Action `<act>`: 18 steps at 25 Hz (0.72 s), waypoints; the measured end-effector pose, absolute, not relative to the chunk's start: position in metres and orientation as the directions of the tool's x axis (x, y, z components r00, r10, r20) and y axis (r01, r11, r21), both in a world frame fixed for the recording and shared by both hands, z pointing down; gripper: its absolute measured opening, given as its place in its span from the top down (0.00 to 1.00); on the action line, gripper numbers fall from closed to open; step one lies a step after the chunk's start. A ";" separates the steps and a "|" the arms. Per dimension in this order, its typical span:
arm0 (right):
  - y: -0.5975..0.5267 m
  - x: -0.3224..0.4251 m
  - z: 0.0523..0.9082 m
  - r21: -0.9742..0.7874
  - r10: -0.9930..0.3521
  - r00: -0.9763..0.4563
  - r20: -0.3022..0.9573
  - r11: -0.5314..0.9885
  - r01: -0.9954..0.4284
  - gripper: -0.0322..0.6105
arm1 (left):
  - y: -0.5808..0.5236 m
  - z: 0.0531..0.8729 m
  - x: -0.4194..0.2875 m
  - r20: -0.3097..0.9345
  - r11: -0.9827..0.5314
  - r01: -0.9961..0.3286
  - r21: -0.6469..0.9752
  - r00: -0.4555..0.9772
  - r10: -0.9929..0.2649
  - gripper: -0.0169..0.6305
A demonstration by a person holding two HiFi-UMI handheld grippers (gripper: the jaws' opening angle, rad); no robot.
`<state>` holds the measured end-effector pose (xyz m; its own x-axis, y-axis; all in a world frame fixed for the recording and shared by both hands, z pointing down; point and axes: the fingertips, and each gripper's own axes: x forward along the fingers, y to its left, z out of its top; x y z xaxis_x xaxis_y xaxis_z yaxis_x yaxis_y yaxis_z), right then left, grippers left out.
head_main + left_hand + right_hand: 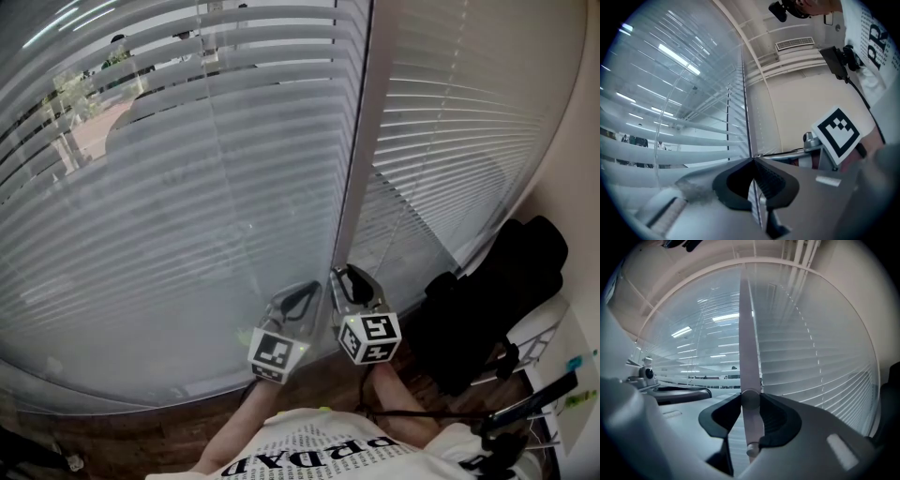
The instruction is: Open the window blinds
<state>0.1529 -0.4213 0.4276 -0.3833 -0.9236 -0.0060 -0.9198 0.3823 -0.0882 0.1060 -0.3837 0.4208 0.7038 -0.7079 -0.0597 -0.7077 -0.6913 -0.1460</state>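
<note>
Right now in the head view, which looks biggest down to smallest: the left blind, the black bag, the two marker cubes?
1. left blind
2. black bag
3. left cube and right cube: near alike, so not ranked apart.

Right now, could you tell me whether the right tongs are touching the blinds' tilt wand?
Touching: the right gripper view shows the tilt wand clamped between the right tongs, pressed from both sides.

blinds [187, 206]: wht slats, grey bands
wand [750, 357]: pale pinkish
marker cubes [368, 337]: blk/wht squares
bag [497, 291]: blk
shirt [309, 455]: wht, blk letters
</note>
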 end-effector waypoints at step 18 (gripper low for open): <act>-0.421 0.153 0.429 -0.134 -0.922 -0.388 -0.003 0.385 -0.913 0.74 | -0.381 0.420 0.104 -0.064 -0.694 -0.705 -0.145 0.707 -0.704 0.99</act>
<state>0.1531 -0.4213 0.4290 -0.3882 -0.9216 -0.0035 -0.9130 0.3851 -0.1344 0.1040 -0.3812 0.4197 0.7071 -0.7042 -0.0637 -0.7047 -0.6945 -0.1452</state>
